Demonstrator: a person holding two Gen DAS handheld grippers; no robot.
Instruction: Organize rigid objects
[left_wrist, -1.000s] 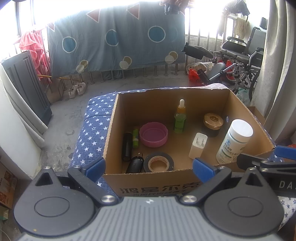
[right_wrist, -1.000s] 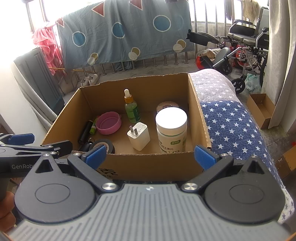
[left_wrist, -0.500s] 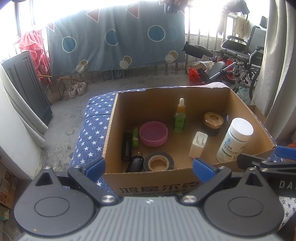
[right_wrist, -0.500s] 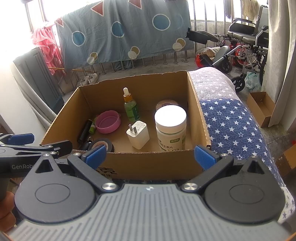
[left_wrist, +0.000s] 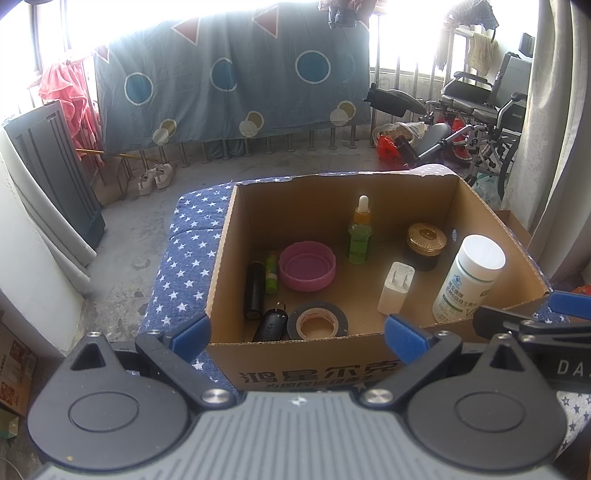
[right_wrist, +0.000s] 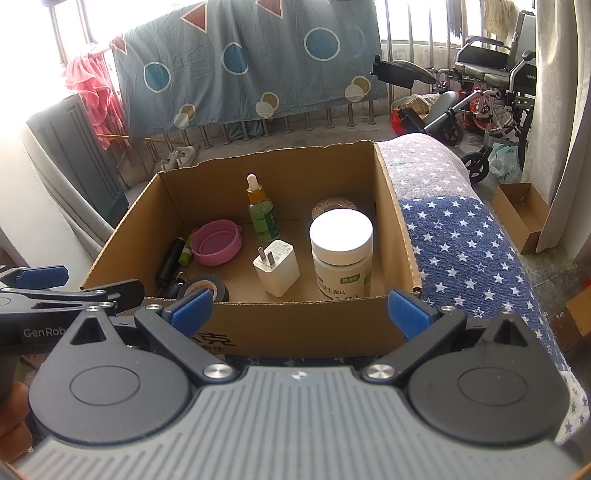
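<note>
So both grippers are just hanging back at the near wall of the open brown cardboard box (left_wrist: 373, 369), which is sitting on a blue star-patterned cushion (left_wrist: 184, 266). The left gripper (left_wrist: 297, 332) and the right gripper (right_wrist: 300, 308) are both spread wide with nothing between the blue pads, probably because everything's already sitting inside.

Tall stuff is standing upright: the white-capped white pill bottle (right_wrist: 341, 254) near the right wall, the green dropper bottle with the orange collar (left_wrist: 359, 236) toward the back, and the dark jar with a gold lid (left_wrist: 426, 242) beside it. Makes sense, they're taking up less floor that way.

The white plug charger (right_wrist: 277, 267) is standing just left of the pill bottle. The pink round plastic lid (left_wrist: 307, 266) is lying open side up, and the black tape roll (left_wrist: 317, 323) is lying flat near the front. The black tube (left_wrist: 255, 290) and the small green tube (left_wrist: 271, 273) are lying side by side along the left wall so they can't roll far. My guess is it's nearly done.
</note>
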